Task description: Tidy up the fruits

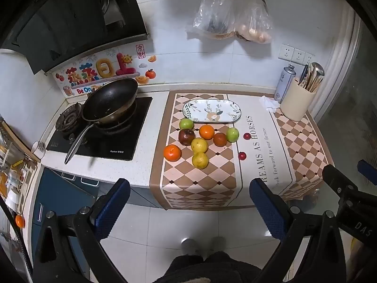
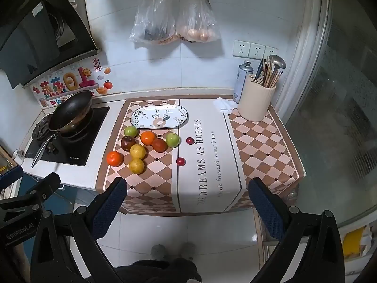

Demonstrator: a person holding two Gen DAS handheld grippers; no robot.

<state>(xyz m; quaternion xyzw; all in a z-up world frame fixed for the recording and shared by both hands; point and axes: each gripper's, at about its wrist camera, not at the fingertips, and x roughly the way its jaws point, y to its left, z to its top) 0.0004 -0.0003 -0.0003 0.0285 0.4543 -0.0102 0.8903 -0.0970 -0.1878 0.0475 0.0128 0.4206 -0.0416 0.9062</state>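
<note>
Several fruits lie on the checkered mat: two oranges (image 1: 172, 152) (image 1: 206, 132), two yellow citrus (image 1: 200, 160), two green apples (image 1: 232, 134), two dark reddish fruits (image 1: 186, 136) and two small red ones (image 1: 242, 156). Behind them sits an empty oval floral plate (image 1: 212, 110) (image 2: 159, 116). My left gripper (image 1: 189, 202) hangs open in front of the counter edge, well short of the fruit. My right gripper (image 2: 187, 202) is open too, held off the counter's front edge, nothing between its fingers. In the right wrist view the fruits cluster around an orange (image 2: 148, 138).
A black wok (image 1: 110, 100) sits on the stove at left. A cream utensil holder (image 1: 298, 102) and a spray can (image 1: 284, 83) stand at the back right, beside a crumpled tissue (image 1: 268, 102). Plastic bags (image 1: 226, 21) and red scissors hang on the wall. A person's feet show on the floor tiles.
</note>
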